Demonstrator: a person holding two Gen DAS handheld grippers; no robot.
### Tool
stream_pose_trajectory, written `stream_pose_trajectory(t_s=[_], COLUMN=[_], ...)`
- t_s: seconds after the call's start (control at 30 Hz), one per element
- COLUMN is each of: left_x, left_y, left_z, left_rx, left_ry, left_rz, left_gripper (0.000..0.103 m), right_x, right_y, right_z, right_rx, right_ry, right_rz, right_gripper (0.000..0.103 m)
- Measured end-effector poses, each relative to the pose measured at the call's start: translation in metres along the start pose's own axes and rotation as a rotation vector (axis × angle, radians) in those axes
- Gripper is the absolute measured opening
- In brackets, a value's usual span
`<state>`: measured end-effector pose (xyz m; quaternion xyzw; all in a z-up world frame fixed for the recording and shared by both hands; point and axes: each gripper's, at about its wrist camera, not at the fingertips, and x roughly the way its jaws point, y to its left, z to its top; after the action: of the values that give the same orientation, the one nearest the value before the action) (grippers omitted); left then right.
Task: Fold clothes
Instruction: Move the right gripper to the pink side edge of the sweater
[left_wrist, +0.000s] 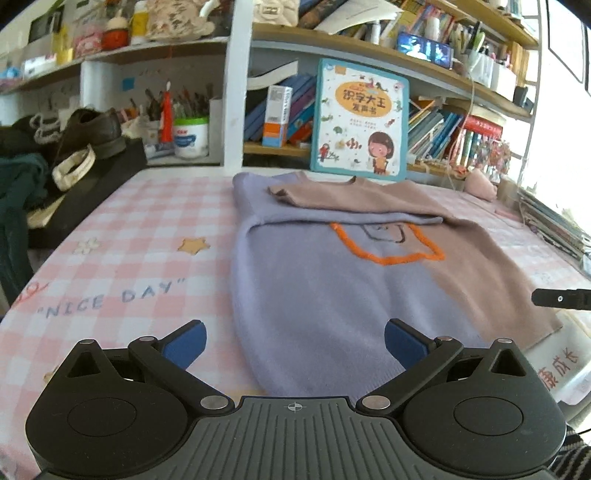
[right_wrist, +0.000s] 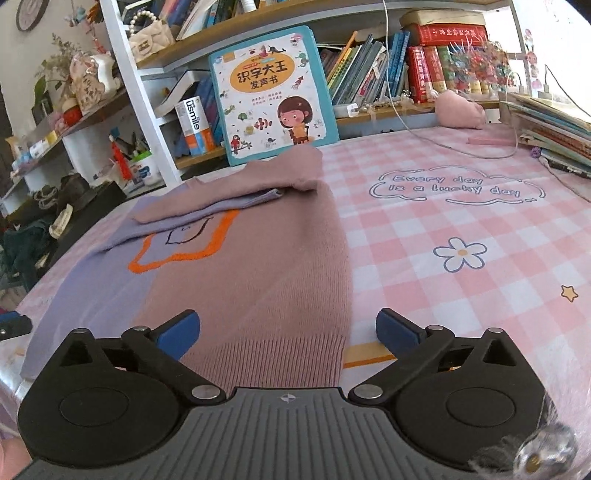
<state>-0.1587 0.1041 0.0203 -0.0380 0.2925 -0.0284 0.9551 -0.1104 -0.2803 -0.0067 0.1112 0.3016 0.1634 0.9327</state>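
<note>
While both cameras are looking across the same table, we are seeing a sweater (left_wrist: 314, 295) lying flat on the pink checked tablecloth (left_wrist: 129, 229), its sleeves folded across the chest. In the left wrist view the sweater is filling the centre and right of the frame, lilac half nearest, and the left gripper (left_wrist: 295, 343) is standing released at the lower edge, blue pads wide apart with nothing between them, the hem lying just below. At the right edge we are also catching a black fingertip of the right gripper (left_wrist: 561, 298). In the right wrist view the sweater's mauve half is occupying the centre, and the right gripper's jaws are spread wide over the ribbed hem without pressing on it. Only this view is showing the flower print (right_wrist: 460, 254) and the cloud-framed lettering (right_wrist: 456, 186) at the right. Only the left view is showing the shoes (left_wrist: 88, 136) at the upper left. A picture book (right_wrist: 273, 96) is leaning on the shelf behind.
</note>
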Motion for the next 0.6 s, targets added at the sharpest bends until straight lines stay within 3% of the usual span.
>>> stream_pose_trajectory(t_s=[0.1,0.33,0.6], left_x=[-0.001,0.002,0.005], left_y=[0.006,0.023,0.029], left_z=[-0.005,-0.013,-0.014], left_rx=[-0.012,-0.168,-0.24], left_ry=[0.016,0.058,0.06], left_rz=[0.023,-0.005,-0.02], left_gripper=[0.103,0.103,0.103], right_x=[-0.002,-0.009,-0.009], right_y=[-0.002,-0.006,-0.007], right_z=[-0.002,-0.009,-0.002], right_rx=[0.028,0.086,0.027], right_ry=[-0.016,-0.077,-0.007], right_rz=[0.004,0.02,0.065], right_gripper=[0.103,0.103,0.103])
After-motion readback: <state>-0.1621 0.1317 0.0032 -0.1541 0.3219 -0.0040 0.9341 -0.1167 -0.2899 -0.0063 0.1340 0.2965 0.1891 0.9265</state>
